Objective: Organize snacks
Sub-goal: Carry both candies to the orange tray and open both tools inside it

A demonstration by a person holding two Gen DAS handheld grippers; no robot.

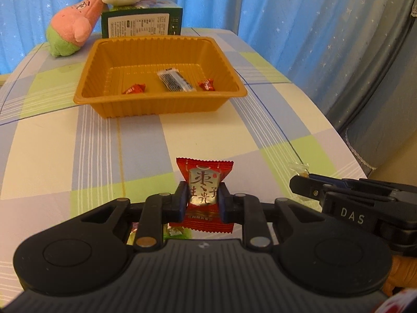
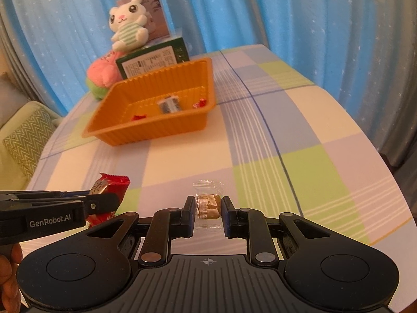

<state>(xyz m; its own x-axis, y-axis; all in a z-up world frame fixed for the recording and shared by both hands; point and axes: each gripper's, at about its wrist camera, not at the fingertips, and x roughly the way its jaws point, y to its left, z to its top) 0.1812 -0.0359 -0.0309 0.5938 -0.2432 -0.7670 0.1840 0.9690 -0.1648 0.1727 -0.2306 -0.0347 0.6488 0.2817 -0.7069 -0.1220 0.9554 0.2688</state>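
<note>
The left gripper [image 1: 202, 203] is pinching a red candy [image 1: 204, 193] between nearly closed jaws, the wrapper standing upright with its crimped ends showing above and below the pads. The right gripper [image 2: 208, 208] is likewise clamping a clear-wrapped sweet [image 2: 208, 203], its jaws almost together on the brownish piece inside. Both grippers are tilting downward over the bench [image 1: 146, 143], side by side; each is showing at the edge of the other's view, the right one [image 1: 299, 182] reaching in from the right, the left one [image 2: 114, 199] from the left. Part of a hand [image 2: 9, 281] is gripping the left handle.

Farther out, near the middle of the checked cloth, an orange tray [image 1: 159, 104] is sitting with two small red candies [image 1: 134, 88] and a dark packet [image 1: 174, 79] lying in it. Behind the tray, a green box [image 1: 142, 23] is standing, with a pink plush [image 1: 73, 23] leaning beside it and a white bunny [image 2: 127, 26] sitting on top. Blue curtains [image 1: 286, 13] are hanging behind.
</note>
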